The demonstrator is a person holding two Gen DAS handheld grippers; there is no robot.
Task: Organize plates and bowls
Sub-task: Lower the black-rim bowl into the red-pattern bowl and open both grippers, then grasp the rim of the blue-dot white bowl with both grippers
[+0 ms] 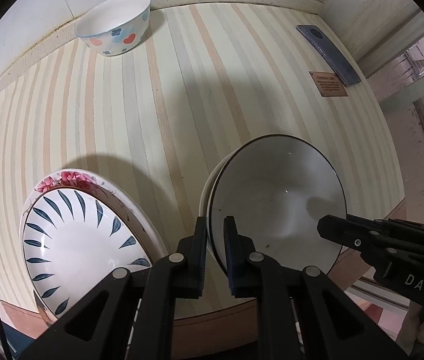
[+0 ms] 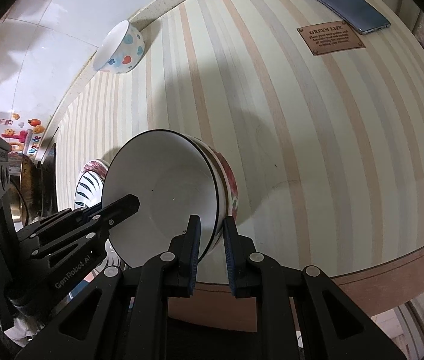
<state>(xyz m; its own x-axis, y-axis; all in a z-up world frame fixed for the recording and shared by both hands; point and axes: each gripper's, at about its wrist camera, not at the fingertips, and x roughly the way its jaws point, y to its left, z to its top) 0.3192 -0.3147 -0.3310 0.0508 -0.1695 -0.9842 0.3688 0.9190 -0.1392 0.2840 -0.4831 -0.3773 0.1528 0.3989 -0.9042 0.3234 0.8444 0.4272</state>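
Both tongs, left [image 1: 215, 225] and right [image 2: 212, 225], pinch opposite rims of nested bowls.
Two-sided grip steadies the tilted stack [image 1: 275, 198] over the striped counter [image 1: 182, 90]; stacked plates [image 1: 83, 237] lie beside, the heart-patterned bowl [image 1: 116, 27] far back.

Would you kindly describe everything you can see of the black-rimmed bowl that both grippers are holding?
The black-rimmed bowl is glossy white inside with a thin dark rim, apparently ceramic, and looks empty apart from a few dark specks. It sits nested in a rose-patterned bowl, tilted at the near edge of the striped table. The left gripper and right gripper each straddle the stacked rims at opposite sides, one finger inside the bowl, one outside.
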